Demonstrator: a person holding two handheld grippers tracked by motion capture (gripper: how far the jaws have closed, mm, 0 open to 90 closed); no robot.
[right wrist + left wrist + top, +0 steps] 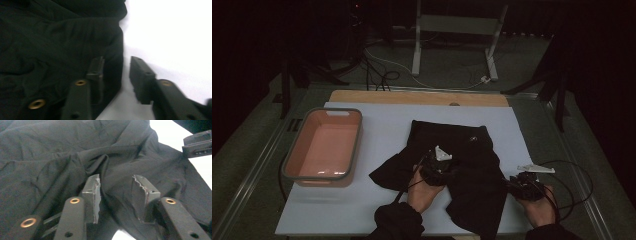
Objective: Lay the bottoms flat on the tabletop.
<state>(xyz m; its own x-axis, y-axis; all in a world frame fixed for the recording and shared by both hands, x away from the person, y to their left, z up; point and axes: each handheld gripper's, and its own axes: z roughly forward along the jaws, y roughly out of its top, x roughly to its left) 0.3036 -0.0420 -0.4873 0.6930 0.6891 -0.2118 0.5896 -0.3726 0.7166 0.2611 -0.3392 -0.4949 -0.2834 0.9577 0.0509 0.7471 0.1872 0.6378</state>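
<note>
1. Low in the high view, right of centre, the black garment lies crumpled on the pale tabletop.
2. My left hand-held gripper sits over the garment's middle; in the left gripper view its jaws stand apart, cloth bunched between them but not pinched.
3. My right hand-held gripper is at the garment's right edge, jaws apart, straddling the hem.
4. At left, a pink basin stands well apart.

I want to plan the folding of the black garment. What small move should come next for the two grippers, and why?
Probably close the right hand-held gripper on the black garment: its open jaws straddle the cloth's edge on the white table cover. The left hand-held gripper also stands open over a fold, gripping nothing.
</note>
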